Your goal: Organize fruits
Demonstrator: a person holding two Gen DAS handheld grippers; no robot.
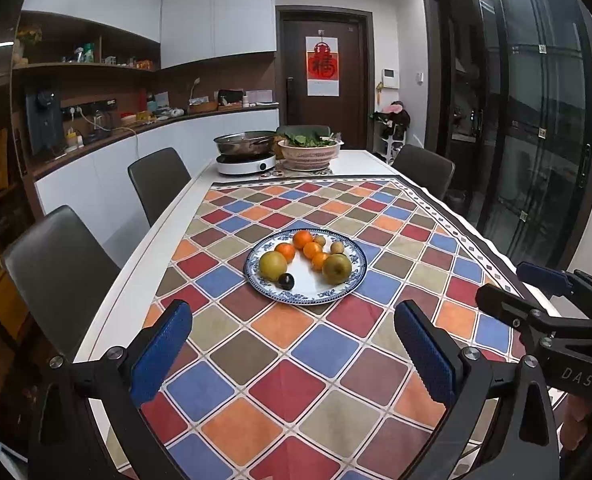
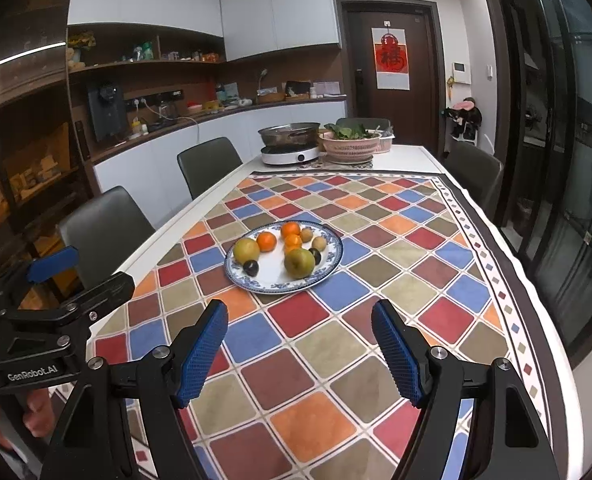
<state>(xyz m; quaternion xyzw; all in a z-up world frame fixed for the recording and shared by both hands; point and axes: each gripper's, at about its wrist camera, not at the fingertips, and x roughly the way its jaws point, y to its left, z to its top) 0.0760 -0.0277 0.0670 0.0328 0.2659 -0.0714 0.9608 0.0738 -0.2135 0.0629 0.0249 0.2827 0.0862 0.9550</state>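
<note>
A blue-and-white plate [image 1: 352, 286] [image 2: 273, 282] sits mid-table on the checkered cloth. It holds two yellow-green pears [image 1: 273, 265] [image 1: 336, 268], several oranges [image 1: 303, 239], small brown kiwis [image 1: 337, 247] and a dark plum [image 1: 285, 281]. In the right wrist view the pears [image 2: 246, 250] [image 2: 299, 263], oranges [image 2: 266, 241] and plums [image 2: 251, 267] show too. My left gripper [image 1: 293, 322] is open and empty, well short of the plate. My right gripper [image 2: 300, 320] is open and empty, just short of the plate; it also shows in the left wrist view [image 1: 536, 280].
At the far end stand an induction cooker with a steel pan [image 1: 245, 148] and a pink basket of greens [image 1: 310, 152]. Dark chairs [image 1: 59, 264] [image 1: 157, 182] line the left side, another [image 1: 424, 170] the right. The table edge runs close on the right.
</note>
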